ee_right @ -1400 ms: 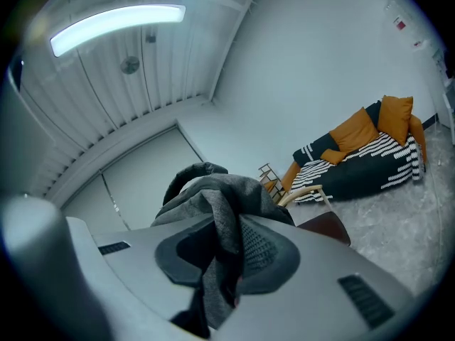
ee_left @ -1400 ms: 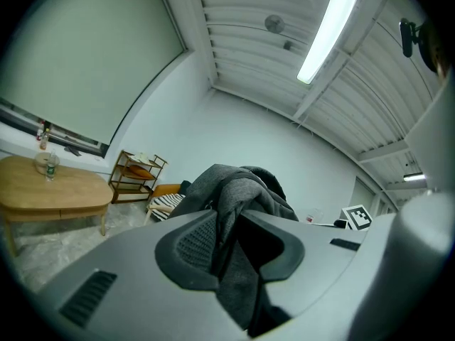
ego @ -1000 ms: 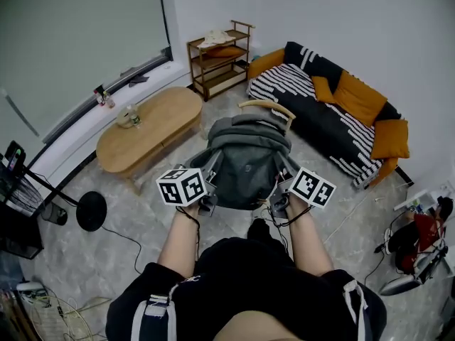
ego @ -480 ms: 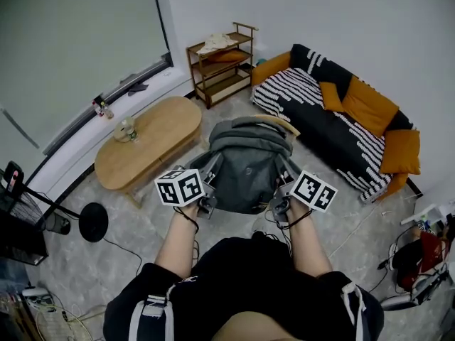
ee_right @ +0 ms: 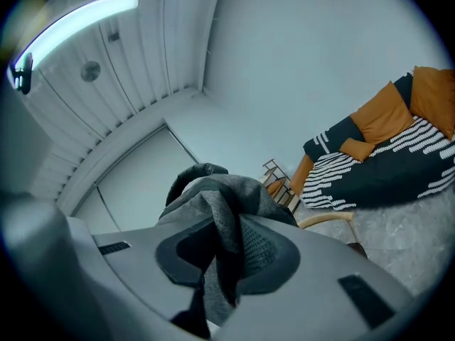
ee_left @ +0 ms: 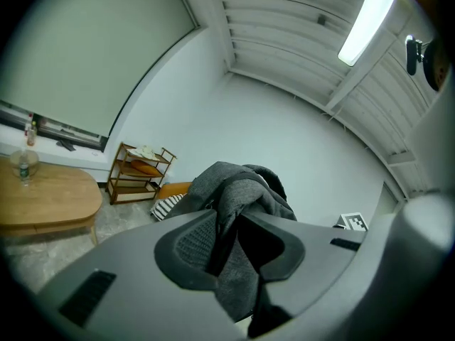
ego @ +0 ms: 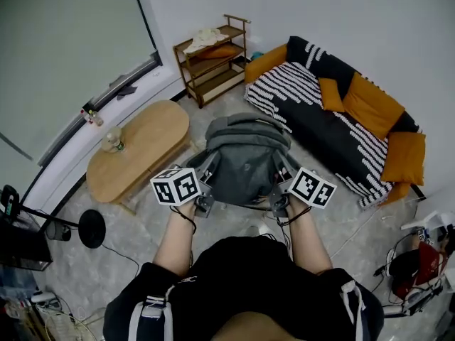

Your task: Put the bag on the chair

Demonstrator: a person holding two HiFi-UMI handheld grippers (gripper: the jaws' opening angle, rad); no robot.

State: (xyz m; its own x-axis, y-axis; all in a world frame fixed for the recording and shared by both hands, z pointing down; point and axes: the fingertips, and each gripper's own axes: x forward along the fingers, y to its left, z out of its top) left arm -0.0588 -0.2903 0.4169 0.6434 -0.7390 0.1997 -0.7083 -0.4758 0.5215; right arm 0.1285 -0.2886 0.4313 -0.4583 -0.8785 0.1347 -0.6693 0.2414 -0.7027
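A grey backpack (ego: 245, 158) hangs in front of me, carried by both grippers. My left gripper (ego: 201, 203) is shut on the bag's left side, and grey fabric (ee_left: 234, 190) is pinched between its pads. On the bag's right side my right gripper (ego: 279, 203) is shut too, with fabric (ee_right: 213, 190) bunched between its pads. In the head view the bag hides the chair. In the right gripper view a curved wooden rail of the chair (ee_right: 328, 221) shows just below and beyond the bag.
An oval wooden coffee table (ego: 138, 151) stands to the left, with a wooden shelf (ego: 211, 59) behind it. A striped black sofa with orange cushions (ego: 334, 119) runs along the right. A black stand base (ego: 91, 228) and cables (ego: 412, 261) lie on the floor.
Both grippers and the bag have moved forward across the room. The chair's wooden back, seen beyond the bag earlier, is now covered by the bag in the head view.
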